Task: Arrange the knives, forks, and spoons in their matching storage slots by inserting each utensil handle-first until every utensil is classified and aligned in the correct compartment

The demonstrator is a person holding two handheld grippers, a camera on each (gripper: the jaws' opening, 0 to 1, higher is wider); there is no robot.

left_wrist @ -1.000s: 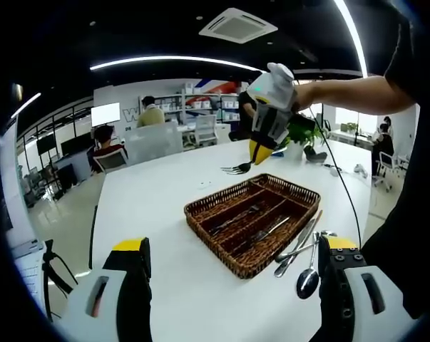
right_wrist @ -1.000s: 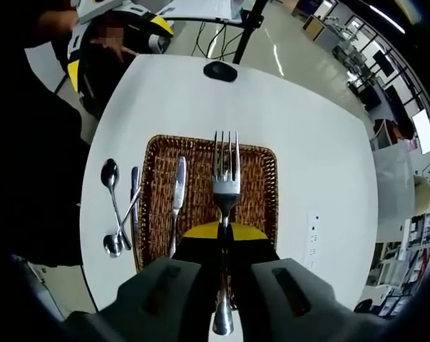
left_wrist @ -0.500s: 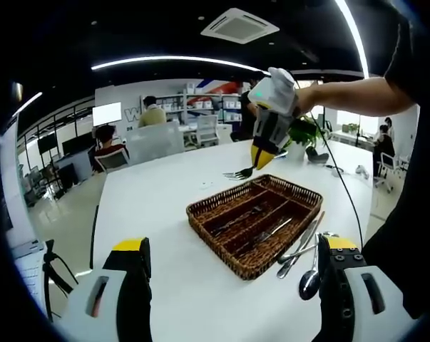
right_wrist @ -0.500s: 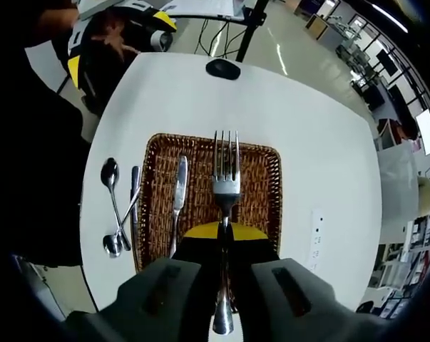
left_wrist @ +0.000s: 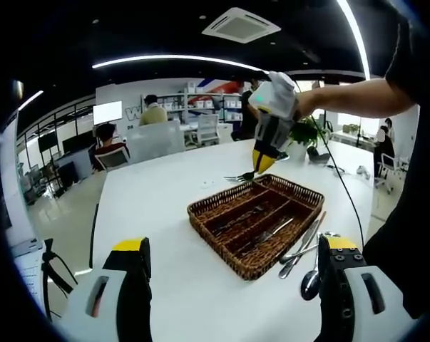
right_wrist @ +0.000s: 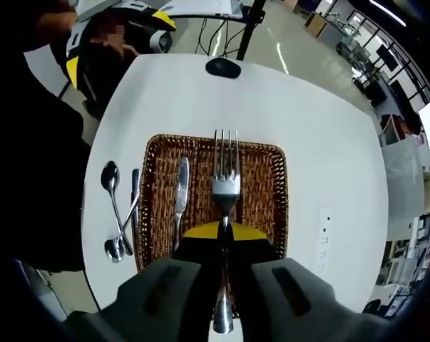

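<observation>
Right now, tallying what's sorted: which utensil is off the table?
The fork, clamped in the right gripper above the wicker tray; the rest lie flat.

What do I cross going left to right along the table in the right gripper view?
Loose steel spoons → brown wicker tray rim → table knife inside it → silver fork held by right gripper → white table.
</observation>
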